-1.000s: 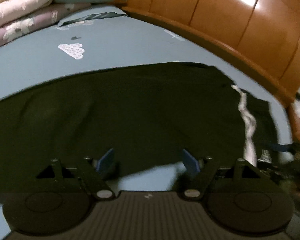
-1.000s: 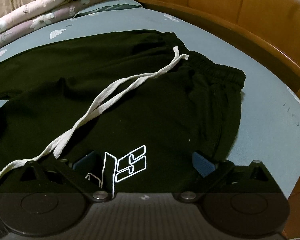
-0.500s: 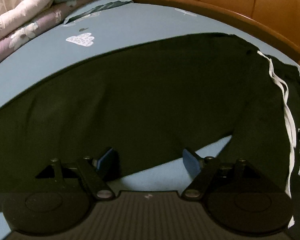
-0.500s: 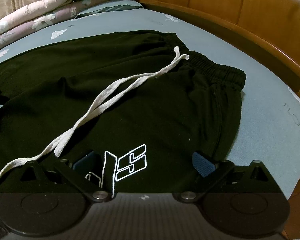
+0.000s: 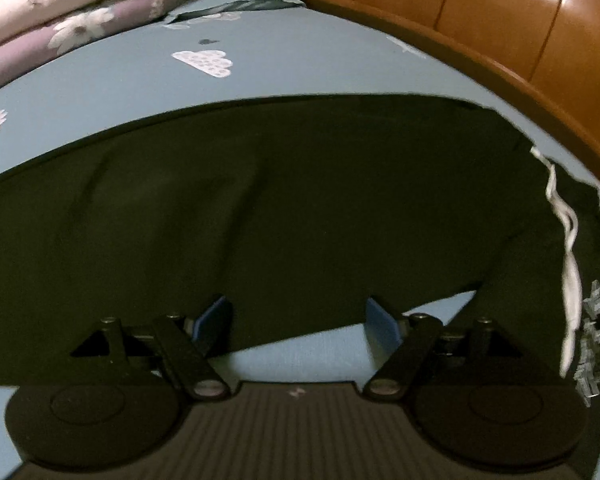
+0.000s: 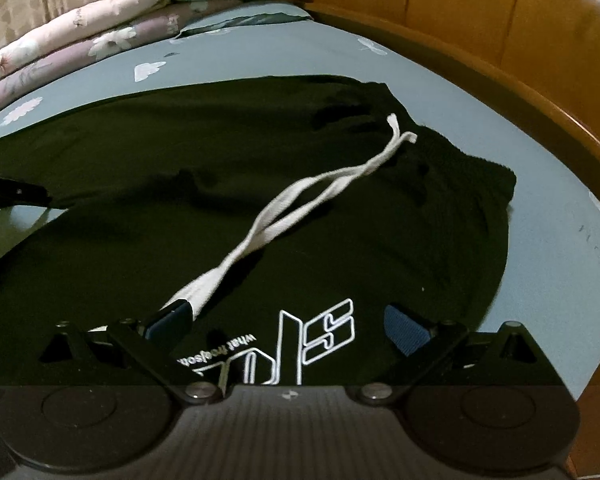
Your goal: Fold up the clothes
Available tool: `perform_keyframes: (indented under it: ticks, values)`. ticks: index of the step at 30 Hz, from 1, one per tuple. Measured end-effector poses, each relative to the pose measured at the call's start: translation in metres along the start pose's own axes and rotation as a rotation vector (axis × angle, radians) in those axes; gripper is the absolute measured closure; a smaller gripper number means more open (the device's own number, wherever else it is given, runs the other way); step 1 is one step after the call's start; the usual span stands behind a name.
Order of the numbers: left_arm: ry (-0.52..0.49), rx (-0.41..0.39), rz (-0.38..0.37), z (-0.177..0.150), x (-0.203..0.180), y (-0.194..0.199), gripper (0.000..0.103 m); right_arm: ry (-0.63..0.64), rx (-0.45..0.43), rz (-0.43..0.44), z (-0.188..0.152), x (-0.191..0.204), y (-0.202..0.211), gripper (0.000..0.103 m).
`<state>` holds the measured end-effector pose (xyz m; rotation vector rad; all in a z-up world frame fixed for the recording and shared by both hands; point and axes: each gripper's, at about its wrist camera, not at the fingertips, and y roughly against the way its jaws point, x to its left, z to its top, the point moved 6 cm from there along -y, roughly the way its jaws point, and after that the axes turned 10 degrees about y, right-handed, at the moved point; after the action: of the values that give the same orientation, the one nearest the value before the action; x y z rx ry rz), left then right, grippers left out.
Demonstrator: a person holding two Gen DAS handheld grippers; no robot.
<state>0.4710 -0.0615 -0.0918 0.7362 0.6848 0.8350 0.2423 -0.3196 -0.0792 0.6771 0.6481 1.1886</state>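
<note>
The left claw (image 5: 298, 326) stands wide with nothing pinched between its blue pads (image 5: 212, 322). Directly between them lies a wedge of blue bed sheet (image 5: 300, 356), and just beyond the pad tips runs the near edge of the black trousers (image 5: 280, 208), spread flat on the bed. Far off to this claw's right, a white drawstring (image 5: 568, 248) trails along the dark cloth, with blurred white lettering beside it at the frame's edge. Beyond the trousers the sheet shows a white cloud print (image 5: 204, 63), then folded floral quilts (image 5: 72, 20) at far left and the wooden bed frame (image 5: 500, 40) curving across the far right.

The right claw (image 6: 288, 324) is also spread wide and grips nothing. It hovers over the trousers (image 6: 340, 220), with a white outlined logo (image 6: 312, 340) lying between its pads. The drawstring (image 6: 300, 204) passes just beside the left pad (image 6: 168, 320), whether touching it I cannot tell, and runs away up and rightward to its two loose ends near the gathered waistband (image 6: 480, 176). At this claw's far left, a dark finger of the other claw rests at the trousers' edge. Beyond lie the sheet (image 6: 520, 240), pillows and quilts (image 6: 80, 40), then the bed frame (image 6: 480, 20).
</note>
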Motion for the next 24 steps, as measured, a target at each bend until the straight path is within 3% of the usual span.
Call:
perform_keyframes:
  ticks: [5,9,12,15,21,24]
  values:
    - [-0.047,-0.036,-0.028,0.008,-0.024,0.037,0.025,0.02,0.0,0.003,0.005,0.01,0.004,0.0]
    - [-0.055,-0.006,-0.085,-0.001,-0.049,0.056,0.023,0.037,-0.002,0.004,0.006,0.015,0.007,0.0]
    - [-0.074,0.039,-0.151,-0.02,-0.067,0.063,0.021,0.029,-0.002,0.01,0.006,0.017,0.007,0.0]
    - [-0.12,0.075,-0.159,-0.048,-0.076,0.064,0.021,0.024,0.0,0.012,0.005,0.018,0.007,0.0]
    - [-0.079,0.138,-0.22,-0.085,-0.076,0.07,0.021,0.016,0.015,0.017,0.002,0.019,0.002,0.0]
    - [-0.055,0.153,-0.212,-0.096,-0.072,0.068,0.021,0.012,0.021,0.021,0.0,0.019,-0.001,0.0]
